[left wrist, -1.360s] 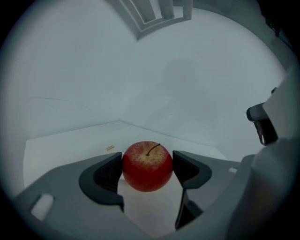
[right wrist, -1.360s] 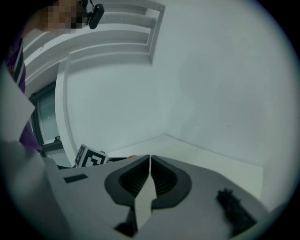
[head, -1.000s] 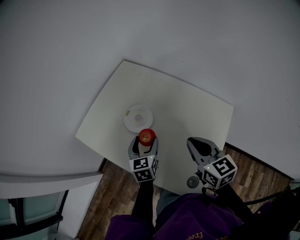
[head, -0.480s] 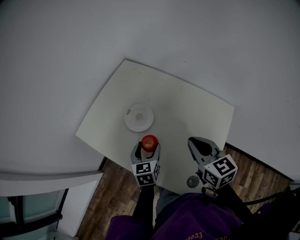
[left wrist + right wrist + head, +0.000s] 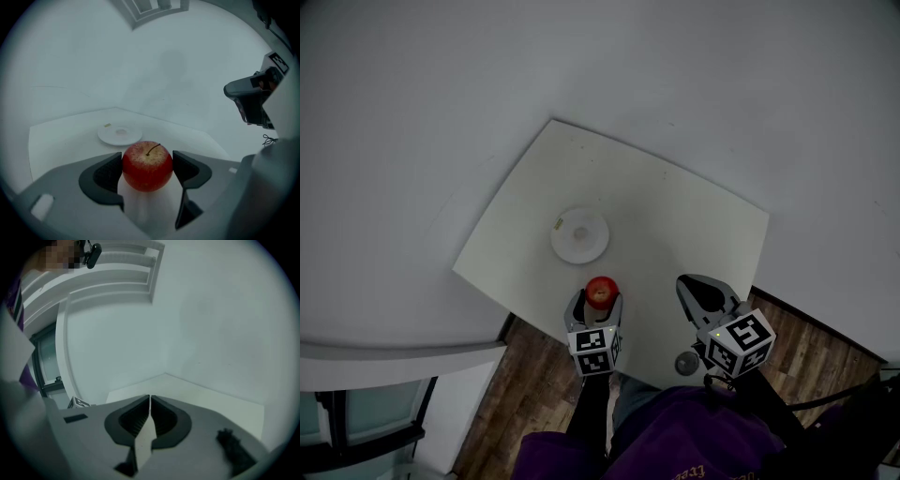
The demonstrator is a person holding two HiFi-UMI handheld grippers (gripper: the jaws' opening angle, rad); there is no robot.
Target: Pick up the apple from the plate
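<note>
A red apple (image 5: 600, 291) with a brown stem (image 5: 147, 166) is clamped between the jaws of my left gripper (image 5: 598, 298), held above the table near its front edge. The white plate (image 5: 579, 234) lies bare on the table, beyond the apple (image 5: 120, 135). My right gripper (image 5: 701, 291) hovers over the table's front right part with its jaws (image 5: 150, 420) shut and nothing between them.
The white square table (image 5: 675, 225) stands in a corner of pale walls. Wooden floor (image 5: 534, 375) shows below its front edge. A small yellow mark (image 5: 557, 223) sits by the plate's left rim. The right gripper's body (image 5: 255, 101) appears at the right of the left gripper view.
My left gripper has drawn the apple back from the plate toward the table's front edge. The right gripper has stayed where it was.
</note>
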